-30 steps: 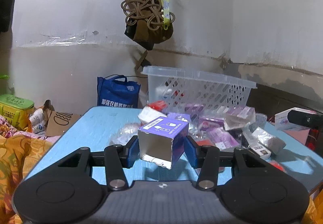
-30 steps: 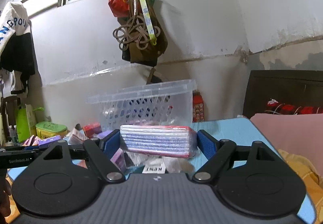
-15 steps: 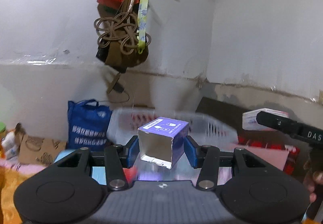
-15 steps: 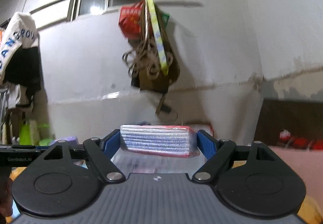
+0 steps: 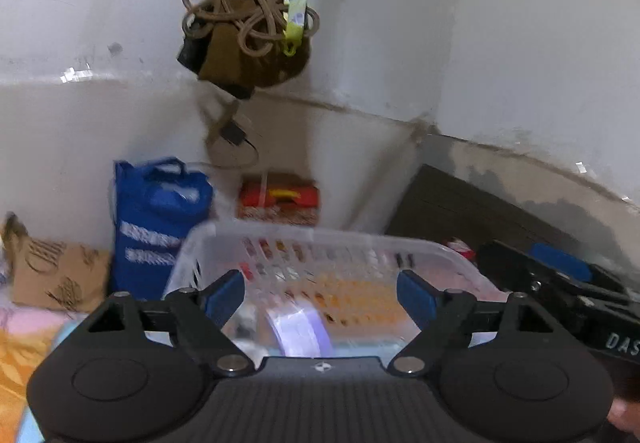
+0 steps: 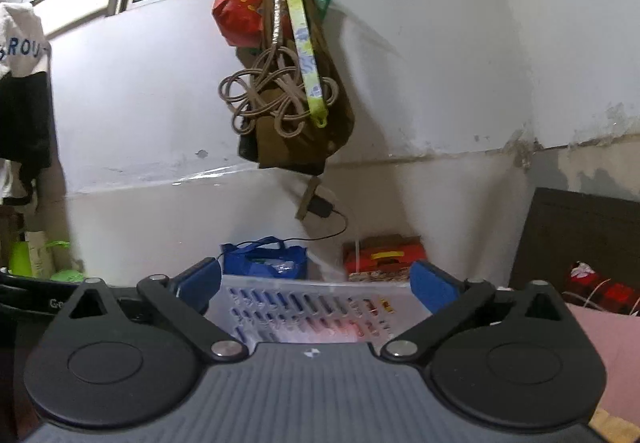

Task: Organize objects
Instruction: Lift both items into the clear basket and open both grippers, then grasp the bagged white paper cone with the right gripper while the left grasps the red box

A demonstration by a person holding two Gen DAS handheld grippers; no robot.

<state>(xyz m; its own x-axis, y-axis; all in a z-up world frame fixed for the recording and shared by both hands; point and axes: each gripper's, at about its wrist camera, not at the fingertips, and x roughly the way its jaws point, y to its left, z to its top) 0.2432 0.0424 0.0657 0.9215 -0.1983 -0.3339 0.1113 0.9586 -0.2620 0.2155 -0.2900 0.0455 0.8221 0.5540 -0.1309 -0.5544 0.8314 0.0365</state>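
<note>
My left gripper (image 5: pixel 320 293) is open and empty above a clear plastic basket (image 5: pixel 452 259). A blurred purple box (image 5: pixel 300 331) shows below it, inside the basket. My right gripper (image 6: pixel 316 283) is open and empty, also above the basket (image 6: pixel 248 281). A blurred red and white shape (image 6: pixel 344 329) shows low in the basket under it. The right gripper's black body also shows at the right edge of the left wrist view (image 5: pixel 560 283).
A blue bag (image 5: pixel 156 219) and a red box (image 5: pixel 280 199) stand behind the basket by the white wall. Bags and a coiled rope (image 6: pixel 276 91) hang from the wall above. A dark board (image 6: pixel 580 239) leans at the right. A brown paper bag (image 5: pixel 52 271) lies left.
Both grippers rose over the basket and opened. The purple box has left the left gripper and the red and white pack has left the right gripper; both dropped toward the basket.
</note>
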